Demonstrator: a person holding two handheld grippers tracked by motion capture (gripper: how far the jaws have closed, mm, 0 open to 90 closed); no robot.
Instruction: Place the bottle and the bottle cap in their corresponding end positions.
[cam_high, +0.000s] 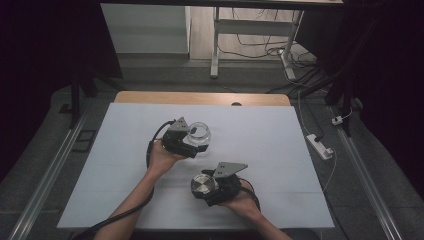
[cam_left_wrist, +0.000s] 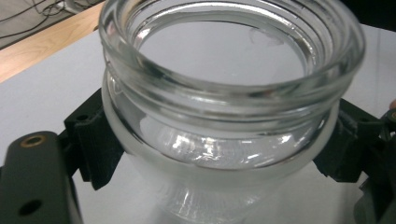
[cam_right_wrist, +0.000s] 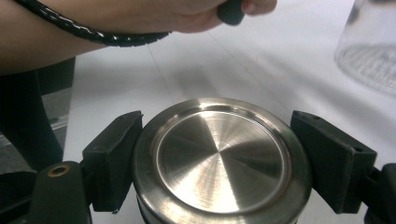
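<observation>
A clear glass jar (cam_high: 200, 134) with no lid stands on the white table cover. My left gripper (cam_high: 197, 142) is shut on it; in the left gripper view both black pads press the jar (cam_left_wrist: 224, 116) just below its threaded neck. My right gripper (cam_high: 203, 186) is nearer the front edge and is shut on a round brushed-metal lid (cam_high: 202, 184). In the right gripper view the lid (cam_right_wrist: 219, 156) lies flat between the two pads, face up, with the jar (cam_right_wrist: 369, 51) at the upper right.
The white cover (cam_high: 280, 150) spreads over the table, with a strip of bare wood (cam_high: 200, 97) at the far edge. A power strip (cam_high: 320, 146) and cables lie on the floor to the right. A white desk frame (cam_high: 250, 30) stands beyond the table.
</observation>
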